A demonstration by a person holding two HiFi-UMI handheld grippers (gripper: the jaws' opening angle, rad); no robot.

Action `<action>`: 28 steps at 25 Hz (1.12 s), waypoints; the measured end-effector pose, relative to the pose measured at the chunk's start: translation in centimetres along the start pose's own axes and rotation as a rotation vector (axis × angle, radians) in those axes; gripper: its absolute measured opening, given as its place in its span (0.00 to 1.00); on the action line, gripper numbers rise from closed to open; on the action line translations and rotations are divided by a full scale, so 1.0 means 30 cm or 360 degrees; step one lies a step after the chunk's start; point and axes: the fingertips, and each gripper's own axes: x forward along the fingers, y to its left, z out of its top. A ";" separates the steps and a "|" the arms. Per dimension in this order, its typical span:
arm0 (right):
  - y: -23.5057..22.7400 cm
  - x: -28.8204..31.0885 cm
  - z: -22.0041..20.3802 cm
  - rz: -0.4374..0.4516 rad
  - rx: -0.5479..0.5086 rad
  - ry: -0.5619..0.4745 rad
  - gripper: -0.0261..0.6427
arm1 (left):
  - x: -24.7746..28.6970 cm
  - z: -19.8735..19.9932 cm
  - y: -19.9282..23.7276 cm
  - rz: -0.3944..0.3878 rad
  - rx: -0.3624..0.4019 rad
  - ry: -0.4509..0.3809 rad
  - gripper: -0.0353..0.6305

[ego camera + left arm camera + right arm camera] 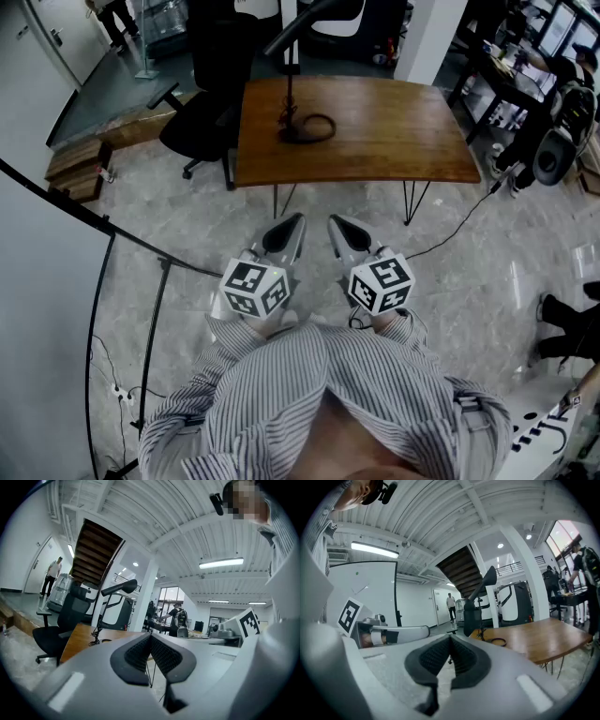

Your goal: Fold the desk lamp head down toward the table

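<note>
The left claw [294, 223] is being held shut, its ribbed dark pads [140, 652] pressing flat together with nothing between them, and the right claw [336, 225] is sitting just beside it, likewise closed and gripping nothing. Both claws are pointing roughly level toward the wooden table [394, 141], which is standing well ahead of their tips across a stretch of pale stone floor [469, 281]. The desk lamp [289, 94] is standing on the far left part of that table, ahead of the left claw and well apart from both claws, with a dark ring [306, 139] lying at its foot. The lamp head [314, 21] is being carried high above the table on the thin stem, and it is slanting upward rather than lying down toward the wood. In the left gripper view the head is showing up and to the left of the closed claw [151, 637]; in the right gripper view it is rising just right of the closed claw [450, 640]. A black office chair [211, 103] is standing beside the table's left end, beyond and left of the left claw. Behind the claws, the person's striped sleeves [281, 384] are reaching up to the marker cubes [253, 286].
</note>
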 end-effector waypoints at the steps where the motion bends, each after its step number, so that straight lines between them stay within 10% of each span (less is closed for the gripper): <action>1: -0.004 0.002 0.000 -0.0003 -0.0005 0.0004 0.04 | 0.005 0.000 0.002 -0.0006 -0.0013 -0.0002 0.06; 28: -0.062 0.044 0.036 -0.0018 -0.0084 -0.0023 0.04 | 0.105 0.000 0.021 -0.0010 -0.0115 -0.0006 0.06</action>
